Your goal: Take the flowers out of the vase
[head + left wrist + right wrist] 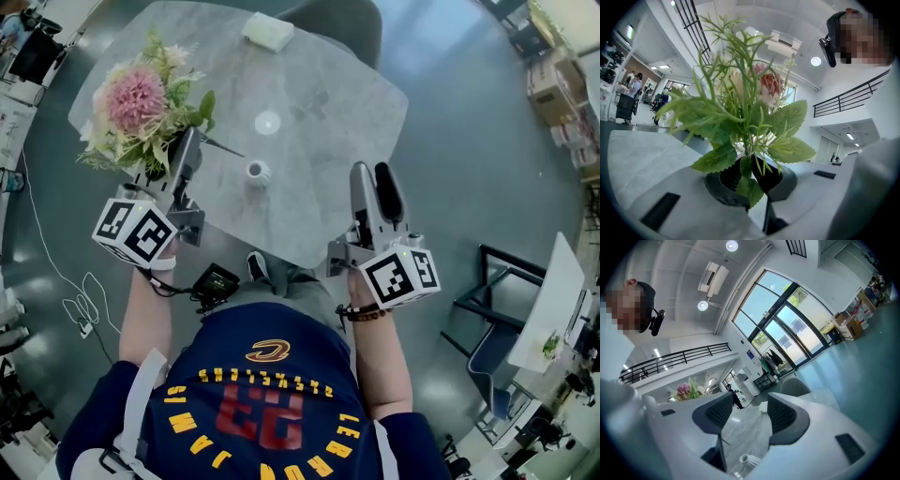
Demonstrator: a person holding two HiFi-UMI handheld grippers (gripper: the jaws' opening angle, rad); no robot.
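Note:
A bouquet [141, 101] of pink and white blooms with green leaves hangs over the left part of the marble table [328, 103], clear of the vase. My left gripper [187, 142] is shut on its stems; in the left gripper view the stems [746, 161] are pinched between the dark pads, and the flowers [750, 103] fill the picture. The small white ribbed vase [257, 172] stands upright near the table's front edge, with no flowers in it. My right gripper [373, 180] is to the right of the vase, open with nothing in it. The right gripper view shows the vase [749, 461] below the gripper [750, 411] and the bouquet [689, 389] far to the left.
A white folded cloth or box [268, 33] lies at the table's far side, with a grey chair [342, 21] behind it. A black device [216, 279] and white cables [80, 309] lie on the floor. At the right are a black-framed chair [497, 309] and a white desk [553, 300].

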